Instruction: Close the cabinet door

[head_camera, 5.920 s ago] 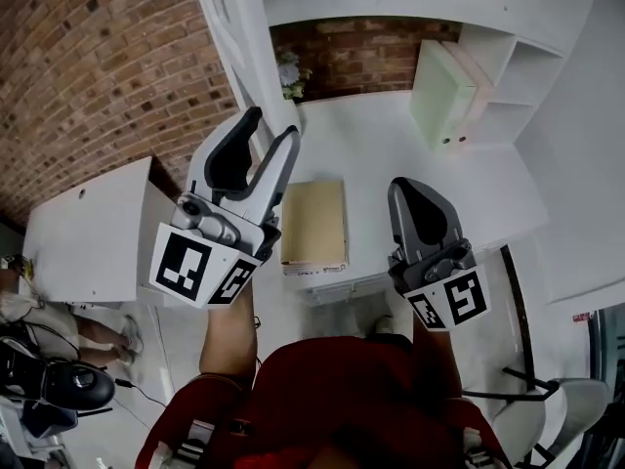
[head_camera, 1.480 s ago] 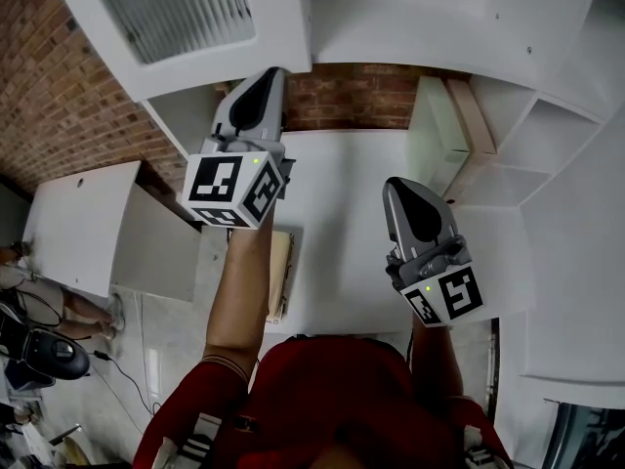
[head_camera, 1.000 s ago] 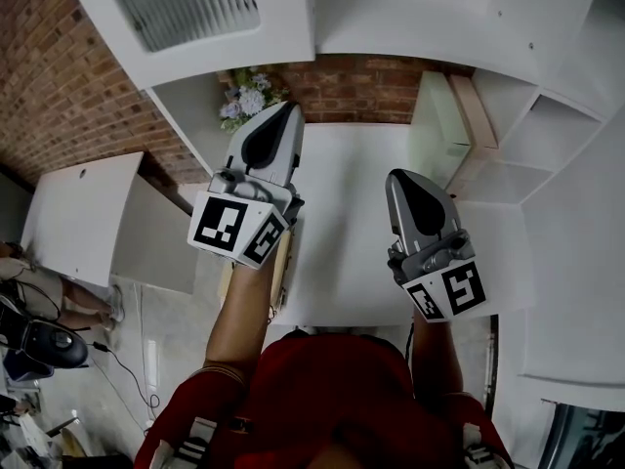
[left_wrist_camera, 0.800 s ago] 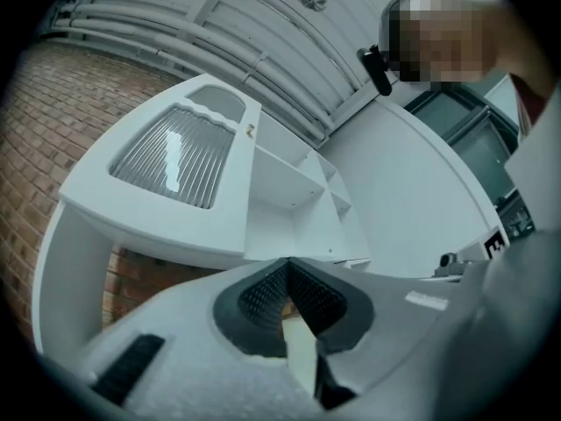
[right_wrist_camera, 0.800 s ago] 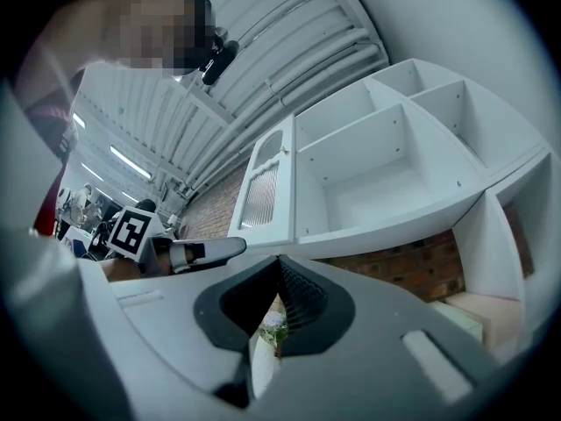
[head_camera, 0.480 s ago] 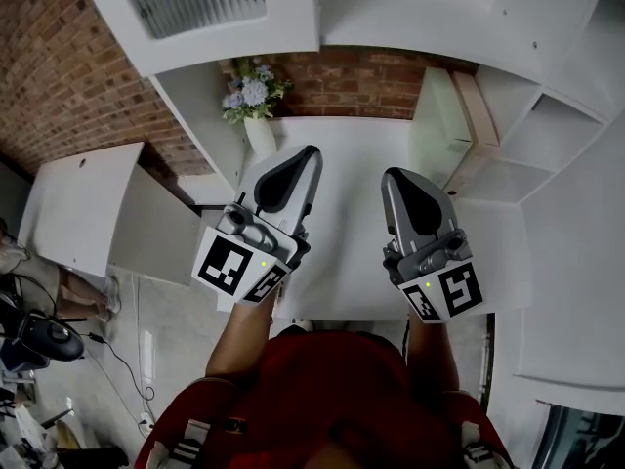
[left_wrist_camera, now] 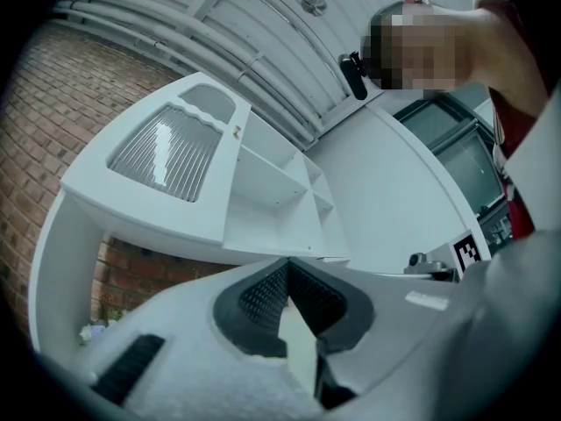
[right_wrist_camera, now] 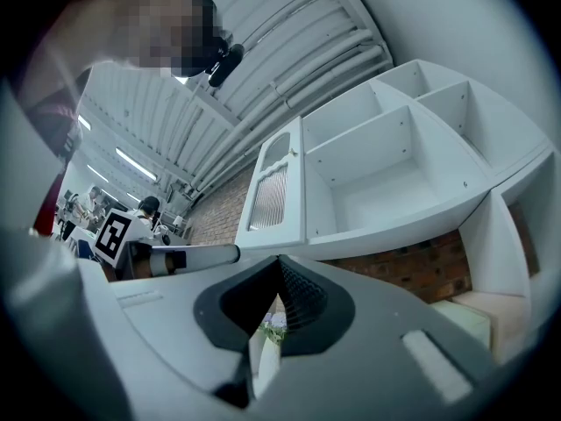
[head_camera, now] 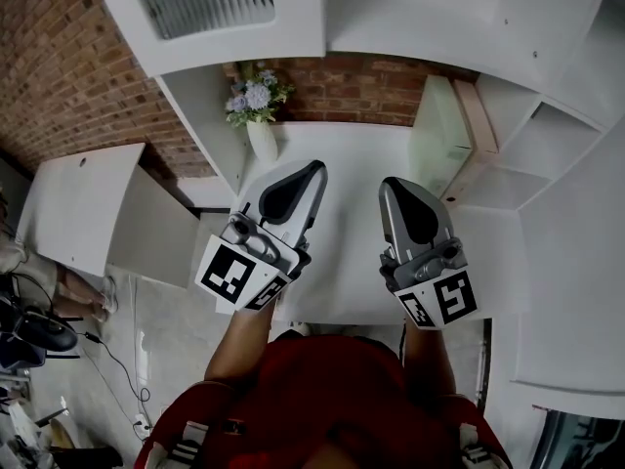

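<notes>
Both grippers are held side by side over the white desk (head_camera: 347, 154), pointing away from the person toward the brick wall (head_camera: 59, 57) and tipped a little upward.

The left gripper (head_camera: 311, 172) is angled so its tip leans toward the right gripper (head_camera: 393, 186), which points nearly straight ahead. The two are close but apart. Each carries its marker cube at the rear, nearest the person: the left cube (head_camera: 234, 274) and the right cube (head_camera: 437, 301). A bare forearm (head_camera: 239, 345) runs back from the left cube to a red shirt (head_camera: 322, 399).

In the left gripper view the jaws are closed, tips meeting, with nothing between them. Only a sliver of the white desk shows through the gap lower down. In the right gripper view the jaws are also together at the tips and empty, and flowers (right_wrist_camera: 267, 327) show through the slit below.

The cabinet door (head_camera: 210, 8), white with a ribbed pane, is overhead, above and ahead of the left gripper. It lies flush with the cabinet front, and neither gripper touches it. In the left gripper view its small knob (left_wrist_camera: 235, 132) sits at the edge next to the open shelves (right_wrist_camera: 386, 174).

A white vase (head_camera: 262, 137) of flowers stands at the back of the desk, under the door and just beyond the left gripper.
</notes>
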Tool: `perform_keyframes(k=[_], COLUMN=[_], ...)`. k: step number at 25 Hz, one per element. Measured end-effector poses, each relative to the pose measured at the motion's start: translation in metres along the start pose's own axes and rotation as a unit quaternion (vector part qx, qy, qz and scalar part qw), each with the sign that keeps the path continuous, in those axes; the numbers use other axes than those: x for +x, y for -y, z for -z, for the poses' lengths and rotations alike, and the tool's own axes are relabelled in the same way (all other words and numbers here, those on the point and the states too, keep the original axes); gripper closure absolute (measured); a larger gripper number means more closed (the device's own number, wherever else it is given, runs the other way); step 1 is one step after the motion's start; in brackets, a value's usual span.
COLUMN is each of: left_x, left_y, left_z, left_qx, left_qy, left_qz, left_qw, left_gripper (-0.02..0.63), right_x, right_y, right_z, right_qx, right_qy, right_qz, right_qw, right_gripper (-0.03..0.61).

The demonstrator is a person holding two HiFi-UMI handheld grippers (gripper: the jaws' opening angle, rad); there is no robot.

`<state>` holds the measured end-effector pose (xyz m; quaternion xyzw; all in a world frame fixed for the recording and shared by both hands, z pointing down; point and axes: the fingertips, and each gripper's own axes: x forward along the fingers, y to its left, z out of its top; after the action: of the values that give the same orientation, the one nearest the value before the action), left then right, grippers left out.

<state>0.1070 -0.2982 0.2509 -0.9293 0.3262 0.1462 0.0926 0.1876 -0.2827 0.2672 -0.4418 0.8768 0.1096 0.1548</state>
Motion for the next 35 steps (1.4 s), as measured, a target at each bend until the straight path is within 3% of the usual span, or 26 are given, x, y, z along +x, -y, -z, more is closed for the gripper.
perform_keyframes(k=[35], left_x=[0.005], left_y=[-0.002], left_z=[0.008], left_qx=[-0.012], left_qy=[0.001], left_qz=[0.017], left_qw=[0.9998], left_gripper=[0.612], right_x=[-0.001], right_y=[0.005], right_z=[0.011], right_qx=[-0.007], right_qy=[-0.018], right_qz=[0.017], right_qw=[1.000], right_gripper=[0.566])
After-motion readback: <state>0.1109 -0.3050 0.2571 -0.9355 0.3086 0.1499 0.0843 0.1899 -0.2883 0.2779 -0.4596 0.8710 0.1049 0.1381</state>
